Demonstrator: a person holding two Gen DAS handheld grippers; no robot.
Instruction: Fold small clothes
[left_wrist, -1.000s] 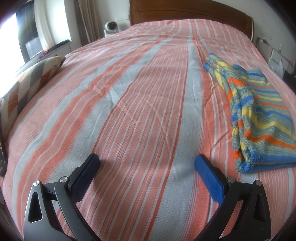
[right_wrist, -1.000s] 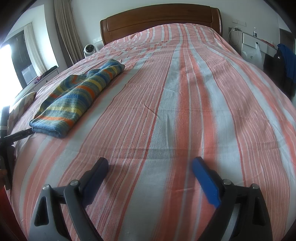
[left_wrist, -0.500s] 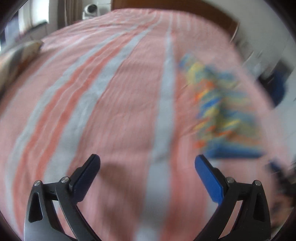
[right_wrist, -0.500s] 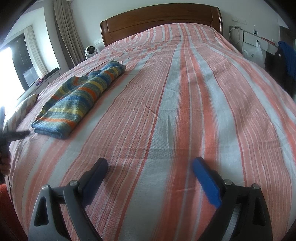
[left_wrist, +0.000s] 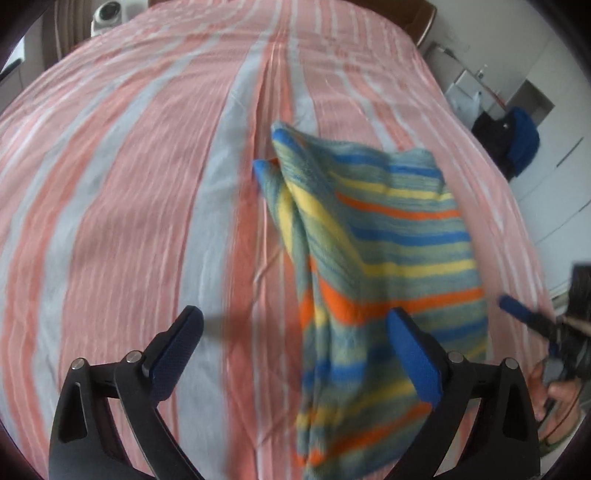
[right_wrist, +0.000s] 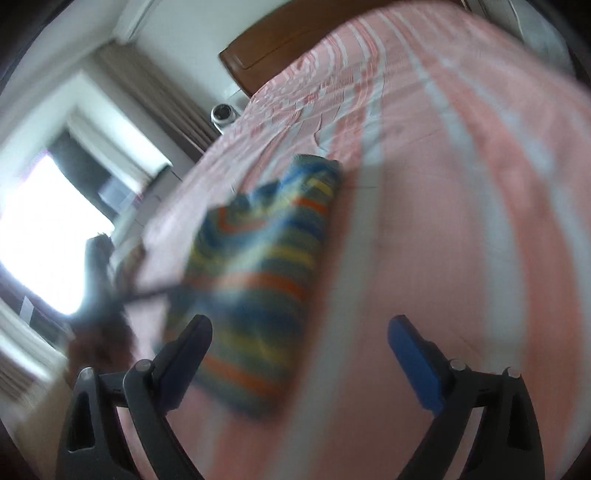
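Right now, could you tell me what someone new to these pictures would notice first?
The eye goes to the striped knit garment, folded in blue, yellow and orange bands, lying on the pink-and-grey striped bedspread. In the left wrist view it lies just ahead of the left gripper, towards its right side. Both the left gripper and the right gripper have their blue-padded jaws wide apart with nothing held.

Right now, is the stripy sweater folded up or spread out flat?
Folded. The stripy sweater lies on the bed as a narrow doubled-over bundle with layered edges, not spread flat.
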